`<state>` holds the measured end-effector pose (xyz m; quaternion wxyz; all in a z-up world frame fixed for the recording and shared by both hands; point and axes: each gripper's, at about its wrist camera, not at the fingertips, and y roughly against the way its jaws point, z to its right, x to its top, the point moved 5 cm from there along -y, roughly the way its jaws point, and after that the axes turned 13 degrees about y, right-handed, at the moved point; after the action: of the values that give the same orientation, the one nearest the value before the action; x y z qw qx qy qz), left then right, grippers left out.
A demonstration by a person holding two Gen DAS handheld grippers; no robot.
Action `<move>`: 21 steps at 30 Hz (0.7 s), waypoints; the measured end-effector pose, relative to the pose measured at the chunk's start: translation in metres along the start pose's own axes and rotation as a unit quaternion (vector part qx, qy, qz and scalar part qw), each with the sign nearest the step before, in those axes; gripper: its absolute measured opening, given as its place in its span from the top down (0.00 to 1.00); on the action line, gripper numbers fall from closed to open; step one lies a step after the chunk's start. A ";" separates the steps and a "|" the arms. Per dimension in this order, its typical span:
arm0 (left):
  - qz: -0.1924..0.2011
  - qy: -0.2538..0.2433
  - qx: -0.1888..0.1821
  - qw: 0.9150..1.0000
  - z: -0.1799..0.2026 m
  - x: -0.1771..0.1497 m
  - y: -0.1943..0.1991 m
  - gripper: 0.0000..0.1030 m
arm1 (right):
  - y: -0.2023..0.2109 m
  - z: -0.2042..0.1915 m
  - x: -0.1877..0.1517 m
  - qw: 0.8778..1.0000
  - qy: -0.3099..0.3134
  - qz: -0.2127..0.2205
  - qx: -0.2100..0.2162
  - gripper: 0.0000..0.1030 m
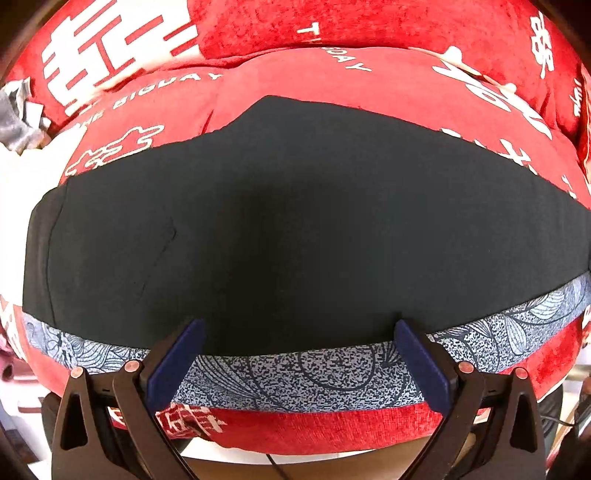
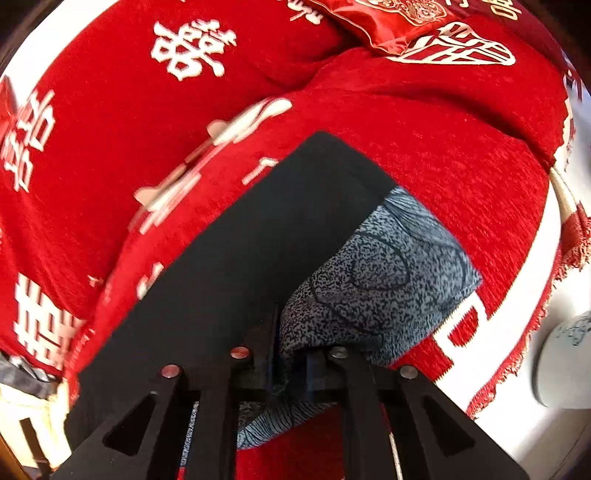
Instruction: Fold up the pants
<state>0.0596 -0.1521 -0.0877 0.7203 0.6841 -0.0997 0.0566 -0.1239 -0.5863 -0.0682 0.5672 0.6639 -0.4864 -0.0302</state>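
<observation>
The pants (image 1: pixel 295 229) are black with a blue-grey patterned band (image 1: pixel 295 376) along the near edge. They lie flat across a red sofa cover. My left gripper (image 1: pixel 297 332) is open, its blue fingers (image 1: pixel 177 362) spread over the near edge of the pants, holding nothing. In the right wrist view the pants (image 2: pixel 229 266) run diagonally, with the patterned part (image 2: pixel 376 273) bunched toward the jaws. My right gripper (image 2: pixel 290 362) is shut on the pants fabric, which is lifted and creased at the fingers.
The red cover (image 1: pixel 332 88) with white characters drapes over sofa cushions (image 2: pixel 110 92). A red satin pillow (image 2: pixel 388 22) lies at the back right. A fringed cover edge (image 2: pixel 517 350) and a white round object (image 2: pixel 569 362) are at the right.
</observation>
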 end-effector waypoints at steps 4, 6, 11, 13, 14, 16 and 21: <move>0.022 -0.010 0.000 1.000 0.003 0.004 0.011 0.00 | 0.017 0.022 0.005 0.992 -0.011 0.004 -0.126 0.62; 0.038 -0.013 -0.003 0.999 0.005 0.007 0.017 0.00 | 0.029 0.029 0.006 0.986 -0.015 0.011 -0.168 0.60; 0.035 -0.006 -0.011 0.999 0.019 0.011 0.014 0.00 | 0.045 -0.052 -0.001 0.979 0.129 0.039 -0.151 0.55; 0.032 -0.015 -0.001 0.999 0.025 0.009 0.007 0.00 | 0.032 -0.097 -0.012 0.974 0.188 0.023 -0.127 0.40; 0.031 -0.017 0.009 0.999 0.027 0.008 0.002 0.00 | 0.027 -0.109 -0.019 0.970 0.207 0.015 -0.124 0.39; 0.028 -0.011 0.005 1.000 0.018 0.008 -0.006 0.00 | 0.018 -0.123 -0.028 0.955 0.234 0.007 -0.182 0.39; 0.022 0.021 0.008 1.000 -0.012 0.015 -0.009 0.00 | 0.014 -0.066 -0.018 0.956 0.123 -0.019 -0.267 0.38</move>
<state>0.0775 -0.1410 -0.0938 0.7153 0.6862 -0.0990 0.0871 -0.1028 -0.5246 -0.0425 0.7787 0.4961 -0.3739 -0.0880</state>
